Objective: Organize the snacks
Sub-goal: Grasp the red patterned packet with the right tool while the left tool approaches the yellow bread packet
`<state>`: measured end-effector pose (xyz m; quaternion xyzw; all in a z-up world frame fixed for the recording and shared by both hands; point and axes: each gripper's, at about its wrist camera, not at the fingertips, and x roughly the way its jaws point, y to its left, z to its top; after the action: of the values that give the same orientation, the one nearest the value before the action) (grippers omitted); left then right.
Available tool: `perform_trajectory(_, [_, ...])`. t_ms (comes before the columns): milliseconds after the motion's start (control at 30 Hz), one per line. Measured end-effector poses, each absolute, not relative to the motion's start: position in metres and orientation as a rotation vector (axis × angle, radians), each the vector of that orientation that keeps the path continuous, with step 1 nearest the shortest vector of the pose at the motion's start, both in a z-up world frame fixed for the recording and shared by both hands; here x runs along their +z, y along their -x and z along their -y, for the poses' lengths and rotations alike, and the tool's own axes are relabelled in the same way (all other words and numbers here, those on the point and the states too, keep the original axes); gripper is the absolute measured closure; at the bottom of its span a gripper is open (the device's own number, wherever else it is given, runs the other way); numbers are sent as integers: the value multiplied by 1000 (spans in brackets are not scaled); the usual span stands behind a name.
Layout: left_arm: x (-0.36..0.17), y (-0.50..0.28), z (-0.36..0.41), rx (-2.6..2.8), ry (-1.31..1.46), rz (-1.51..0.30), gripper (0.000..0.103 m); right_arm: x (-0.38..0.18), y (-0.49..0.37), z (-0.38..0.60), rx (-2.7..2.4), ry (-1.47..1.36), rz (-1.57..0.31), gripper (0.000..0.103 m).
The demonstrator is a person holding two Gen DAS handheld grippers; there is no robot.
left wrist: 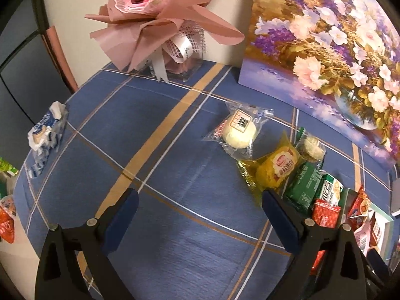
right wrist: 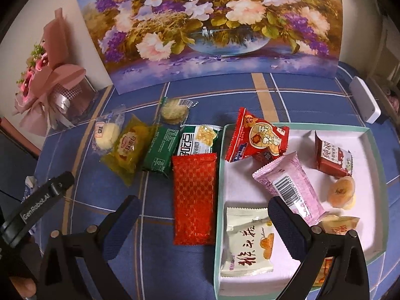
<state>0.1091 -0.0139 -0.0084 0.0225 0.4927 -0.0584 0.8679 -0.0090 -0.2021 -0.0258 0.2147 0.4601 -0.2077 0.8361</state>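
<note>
My right gripper (right wrist: 202, 205) is open above the blue plaid cloth. A red patterned packet (right wrist: 195, 197) lies flat beneath the gap between its fingers, untouched, against the left wall of a white tray (right wrist: 221, 175). The tray holds a pink packet (right wrist: 290, 185), a white packet (right wrist: 250, 242), a dark red packet (right wrist: 332, 157) and an orange jelly cup (right wrist: 342, 190). A red round-print packet (right wrist: 260, 137) leans over its far rim. My left gripper (left wrist: 198, 200) is open over bare cloth, left of a yellow packet (left wrist: 275, 168), a green packet (left wrist: 303, 185) and a wrapped white pastry (left wrist: 238, 131).
A flower painting (right wrist: 212, 25) stands along the back of the table and a pink bouquet (left wrist: 160, 25) at the back left. A tissue pack (left wrist: 47, 135) lies near the left edge. A white box (right wrist: 365, 102) sits at the far right. A small round cake (right wrist: 175, 110) lies behind the packets.
</note>
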Motion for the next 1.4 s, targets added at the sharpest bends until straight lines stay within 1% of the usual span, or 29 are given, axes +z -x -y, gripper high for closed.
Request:
perform_trajectory(167, [-15, -114, 21, -153, -66, -1058, 4, -34, 2, 206, -441, -469, -983, 0])
perform_trajectory(400, [-32, -123, 25, -184, -34, -1124, 4, -42, -10, 201, -371, -478, -978, 9])
perform_trajectory(600, [-38, -127, 22, -186, -21, -1150, 4, -54, -15, 201, -319, -527, -991, 14])
perform_trajectory(767, [-38, -128, 18, -181, -12, -1155, 4, -66, -17, 203, -314, -565, -1022, 14])
perform_trajectory(1000, [-41, -129, 18, -195, -2, -1169, 4, -76, -19, 204, -322, -555, -1054, 17])
perform_trajectory(1267, [-45, -129, 20, -206, 4, -1187, 4, -74, -20, 207, -334, -557, -1056, 25])
perform_trajectory(1400, [-45, -129, 22, -215, 10, -1190, 4, -66, -18, 206, -330, -539, -1040, 26])
